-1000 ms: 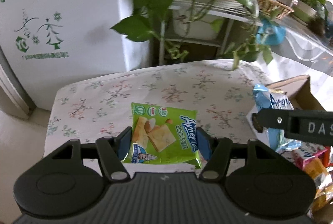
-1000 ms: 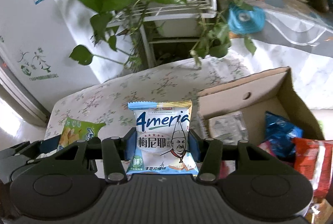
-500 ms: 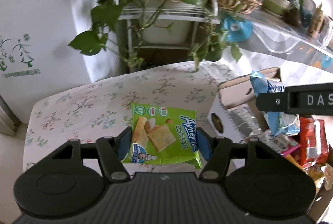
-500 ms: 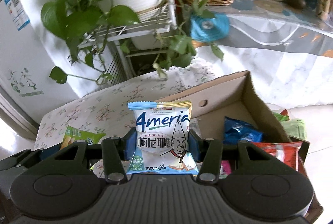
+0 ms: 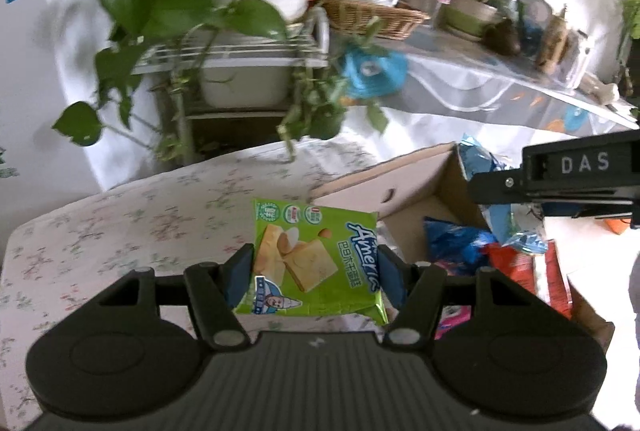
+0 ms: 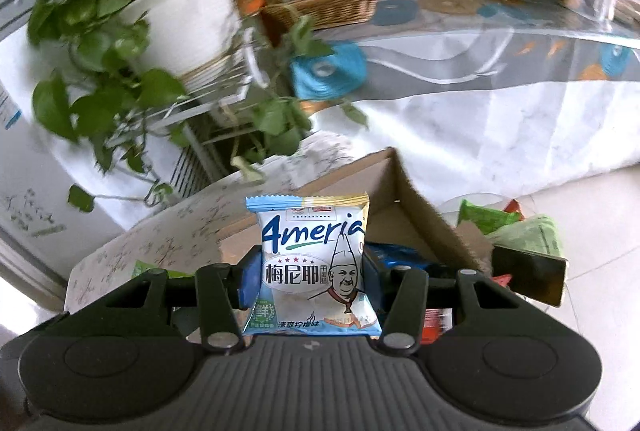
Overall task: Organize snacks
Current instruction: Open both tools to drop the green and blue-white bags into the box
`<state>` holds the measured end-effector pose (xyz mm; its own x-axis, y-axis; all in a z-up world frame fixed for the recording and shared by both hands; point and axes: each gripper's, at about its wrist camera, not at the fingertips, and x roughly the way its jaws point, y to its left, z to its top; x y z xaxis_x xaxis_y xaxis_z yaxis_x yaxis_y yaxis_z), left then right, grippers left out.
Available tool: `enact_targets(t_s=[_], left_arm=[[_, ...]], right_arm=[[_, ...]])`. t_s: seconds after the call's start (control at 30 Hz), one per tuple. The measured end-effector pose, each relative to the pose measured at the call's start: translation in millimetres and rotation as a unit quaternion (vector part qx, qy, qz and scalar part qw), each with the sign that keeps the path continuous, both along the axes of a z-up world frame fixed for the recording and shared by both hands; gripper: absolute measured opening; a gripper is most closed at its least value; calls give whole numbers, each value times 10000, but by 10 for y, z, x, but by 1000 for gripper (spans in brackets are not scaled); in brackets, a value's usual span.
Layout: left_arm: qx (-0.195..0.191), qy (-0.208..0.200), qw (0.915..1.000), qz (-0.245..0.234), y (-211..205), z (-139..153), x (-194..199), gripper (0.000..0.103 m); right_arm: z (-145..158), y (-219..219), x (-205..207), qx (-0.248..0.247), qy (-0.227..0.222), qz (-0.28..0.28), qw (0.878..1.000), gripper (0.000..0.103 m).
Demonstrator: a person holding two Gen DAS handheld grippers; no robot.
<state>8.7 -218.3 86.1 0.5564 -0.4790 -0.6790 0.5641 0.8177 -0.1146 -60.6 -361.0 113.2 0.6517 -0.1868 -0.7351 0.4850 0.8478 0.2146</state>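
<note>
My left gripper (image 5: 314, 273) is shut on a green Ameria snack packet (image 5: 316, 259) and holds it in the air over the floral table (image 5: 120, 231), beside the open cardboard box (image 5: 404, 187). My right gripper (image 6: 306, 281) is shut on a white and blue Ameria snack packet (image 6: 310, 271) and holds it above the same box (image 6: 412, 195). The right gripper also shows in the left wrist view (image 5: 560, 175), over the box with its packet hanging below. Blue and red snack packets (image 5: 456, 243) lie in the box.
A plant stand with trailing green leaves (image 5: 208, 31) stands behind the table. A long counter (image 5: 500, 83) with a wicker basket and pots runs at the back right. More green packets (image 6: 516, 227) lie past the box's right wall, over the tiled floor.
Both grippers have swung right with their packets. The box has come into fuller view under them, and the table has slid to the left.
</note>
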Motion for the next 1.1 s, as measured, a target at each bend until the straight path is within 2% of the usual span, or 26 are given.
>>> enact_targets(t_s=[0.6,0.67,0.7,0.77,0.83,1.1], left_arm=[[-161,24,9986,-513,-478,-145,-60,65],[-108,-13,9986,-512,-515,-159,-71,80],[-105,-35,9986,-508,-522,-159,-82,83],[-99,-93,9984,-549,-529,-139,-113,90],[8,-130,9986,-514,-536,-115,-130,97],[408,-76,9986,-328,-494,-82,-177,100]], right_arm=[[-134,-344,-127,330,13,-489,9983,58],[-172,-352,-106,397,57,-508,9979,60],[-186,-357,-100,420,75,-523,9977,63],[-193,-365,-93,453,100,-554,9974,77],[-182,-376,-106,451,86,-612,9971,84],[-141,-385,-150,464,76,-698,9965,88]])
